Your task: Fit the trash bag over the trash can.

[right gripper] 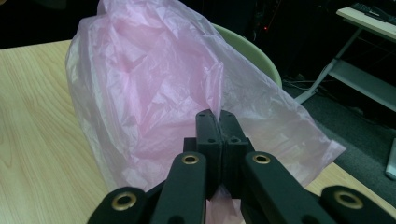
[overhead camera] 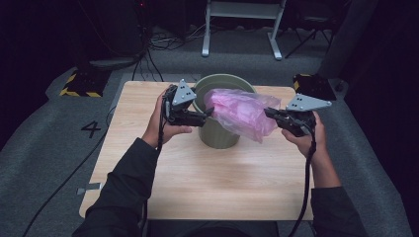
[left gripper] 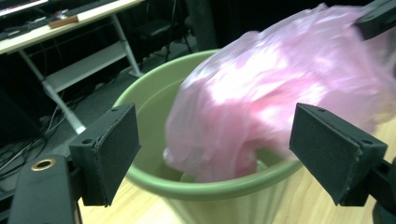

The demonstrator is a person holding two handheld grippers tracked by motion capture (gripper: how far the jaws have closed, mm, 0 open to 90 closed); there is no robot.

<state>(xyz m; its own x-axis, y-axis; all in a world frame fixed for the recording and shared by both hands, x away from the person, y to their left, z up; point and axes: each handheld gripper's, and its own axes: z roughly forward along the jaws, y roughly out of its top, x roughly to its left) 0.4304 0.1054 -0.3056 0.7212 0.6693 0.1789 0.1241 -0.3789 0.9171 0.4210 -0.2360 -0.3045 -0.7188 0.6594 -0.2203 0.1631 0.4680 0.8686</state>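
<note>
A green bin (overhead camera: 217, 134) stands upright near the back middle of the wooden table (overhead camera: 207, 182). A crumpled pink plastic bag (overhead camera: 242, 113) is draped over the bin's rim on the right side, partly inside it. My right gripper (overhead camera: 268, 113) is shut on the bag's right edge; in the right gripper view its jaws (right gripper: 217, 122) pinch the pink film (right gripper: 149, 84) in front of the bin rim (right gripper: 254, 53). My left gripper (overhead camera: 210, 114) is at the bin's left side and stands open. In the left gripper view its pads (left gripper: 109, 149) are wide apart, clear of the bag (left gripper: 280, 84) and the rim (left gripper: 149, 79).
A white desk frame (overhead camera: 242, 19) and loose cables (overhead camera: 163, 42) are on the floor beyond the table. A black and yellow striped block (overhead camera: 81, 84) sits at the back left and a dark box (overhead camera: 314, 85) at the table's back right corner. A person's forearms come in from below.
</note>
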